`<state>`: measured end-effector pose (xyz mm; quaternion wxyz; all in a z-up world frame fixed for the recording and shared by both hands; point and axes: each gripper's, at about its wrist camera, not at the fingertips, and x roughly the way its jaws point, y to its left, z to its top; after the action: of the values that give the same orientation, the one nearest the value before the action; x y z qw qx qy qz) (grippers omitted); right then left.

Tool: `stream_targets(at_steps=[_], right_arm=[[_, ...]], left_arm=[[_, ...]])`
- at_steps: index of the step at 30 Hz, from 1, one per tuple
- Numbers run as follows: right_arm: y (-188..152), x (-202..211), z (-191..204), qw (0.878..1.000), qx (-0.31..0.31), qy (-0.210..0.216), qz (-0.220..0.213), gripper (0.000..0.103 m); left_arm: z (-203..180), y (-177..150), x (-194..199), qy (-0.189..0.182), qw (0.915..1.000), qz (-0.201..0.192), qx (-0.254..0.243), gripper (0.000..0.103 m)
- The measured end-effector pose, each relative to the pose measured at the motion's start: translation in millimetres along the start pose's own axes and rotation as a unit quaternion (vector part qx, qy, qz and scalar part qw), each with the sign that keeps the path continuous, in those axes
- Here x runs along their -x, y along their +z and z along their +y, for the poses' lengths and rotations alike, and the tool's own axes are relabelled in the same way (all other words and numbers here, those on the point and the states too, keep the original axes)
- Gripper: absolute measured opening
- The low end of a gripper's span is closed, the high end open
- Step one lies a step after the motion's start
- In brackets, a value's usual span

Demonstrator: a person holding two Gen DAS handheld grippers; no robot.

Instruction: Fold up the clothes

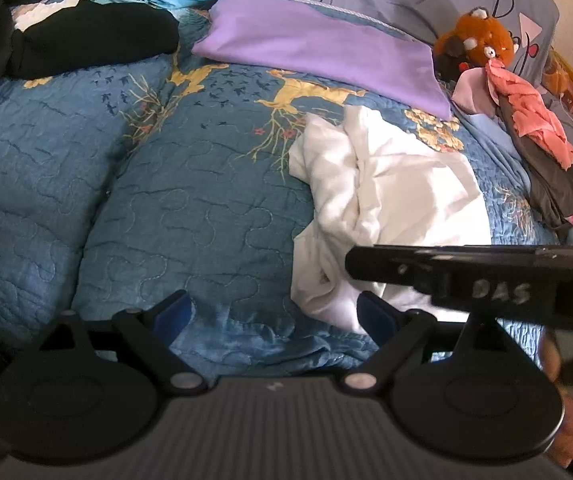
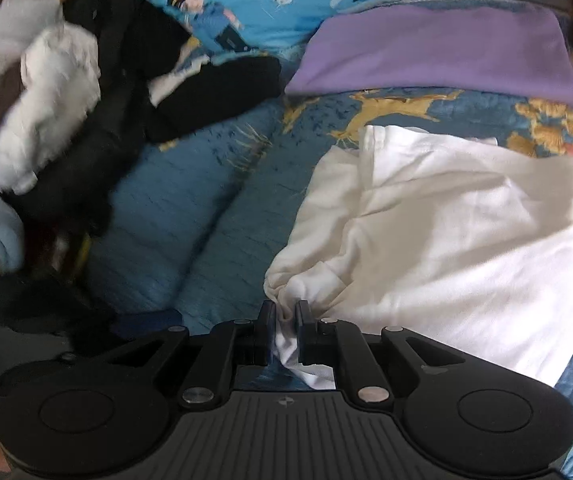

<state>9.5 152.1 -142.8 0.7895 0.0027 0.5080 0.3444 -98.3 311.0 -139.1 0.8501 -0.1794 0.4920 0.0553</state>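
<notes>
- at the bottom of the left wrist view, my left gripper [image 1: 274, 316] gapes apart over the blue quilt [image 1: 190, 208], the white garment [image 1: 386, 200] lying centre-right.
- at the bottom centre of the right wrist view, my right gripper [image 2: 285, 312] pinches that white garment's [image 2: 466, 232] bunched corner.

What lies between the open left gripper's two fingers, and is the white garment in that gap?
Left wrist view: only bare blue quilt lies between the left gripper's fingers. The white garment sits off to the right, its edge behind the right finger.
</notes>
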Motion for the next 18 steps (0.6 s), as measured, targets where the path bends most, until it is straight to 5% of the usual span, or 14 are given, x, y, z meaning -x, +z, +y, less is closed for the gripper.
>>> stream_targets(at_steps=[18], right_arm=[[2.6,11.6,27.0,0.996,0.051,-0.073,0.000,0.011]], left_arm=[[2.1,-0.3,-0.3,0.002,1.0000,0.001,0.004,0.092]])
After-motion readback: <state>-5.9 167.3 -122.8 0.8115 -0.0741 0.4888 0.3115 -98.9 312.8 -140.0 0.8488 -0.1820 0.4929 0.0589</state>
